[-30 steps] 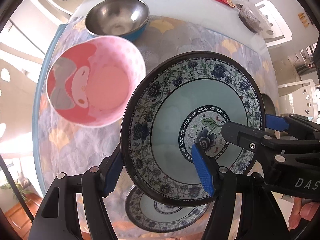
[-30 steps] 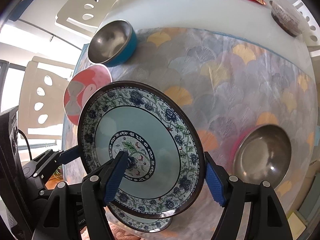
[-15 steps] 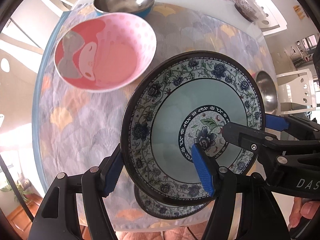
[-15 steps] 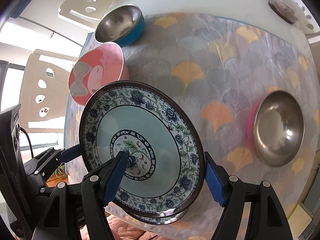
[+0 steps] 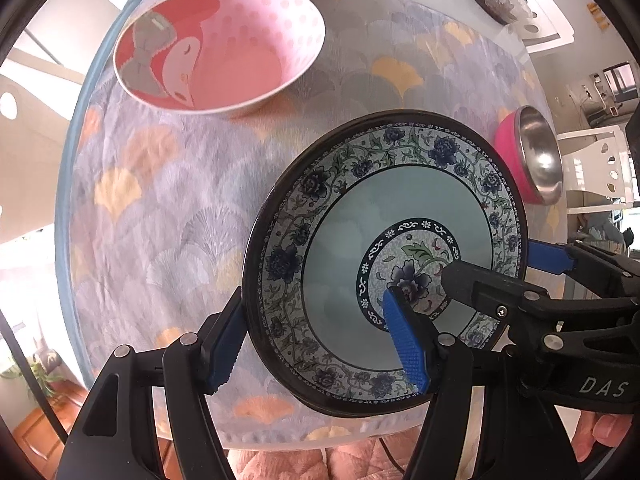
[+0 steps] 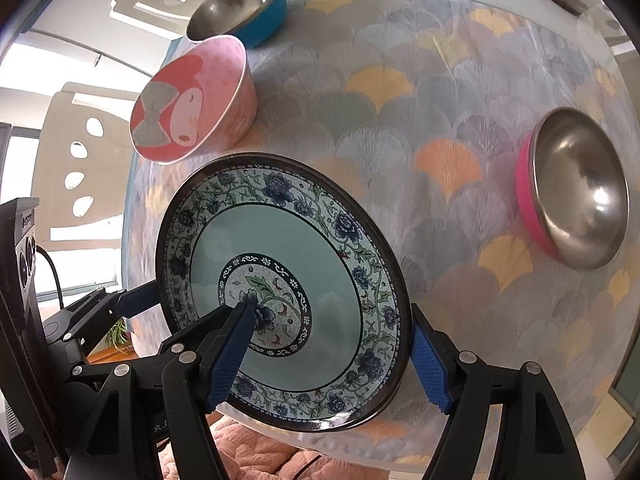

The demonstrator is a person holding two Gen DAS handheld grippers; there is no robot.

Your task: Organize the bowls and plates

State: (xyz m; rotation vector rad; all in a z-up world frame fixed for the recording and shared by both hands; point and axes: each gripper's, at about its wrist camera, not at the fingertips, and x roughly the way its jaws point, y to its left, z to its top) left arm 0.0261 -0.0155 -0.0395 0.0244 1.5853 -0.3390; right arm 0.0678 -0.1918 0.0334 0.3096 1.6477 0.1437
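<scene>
The round blue-and-white floral plate with a dark rim (image 5: 384, 264) is gripped from both sides over the near edge of the table, low over the cloth; whether it sits on anything below cannot be told. The left gripper (image 5: 316, 348) is clamped on its left rim: one blue pad under the edge, the other on the plate's face near the centre medallion. The right gripper (image 6: 332, 354) is closed on the opposite rim in the same way, one pad on the face, one outside the edge.

Risks, as judged:
- Glazed surface, narrow pads. If one hand lets go or pulls before the other, the plate could pivot in the other grip and slip.
- Plate hangs partly past the table edge, over the pink quilted fabric (image 5: 304, 464). A drop here may miss the table.
- Uneven lowering could knock the rim hard on the table.

Surroundings: pink cartoon-printed bowl (image 5: 220, 40) stands near, up-left of the plate; a sweep that way would clip it. The steel bowl with blue outside (image 6: 240, 8) sits beyond it. The steel bowl with pink outside (image 6: 576, 188) is well apart to the right. All rest on the fan-patterned tablecloth (image 6: 400, 100), which could bunch under a sliding plate.
</scene>
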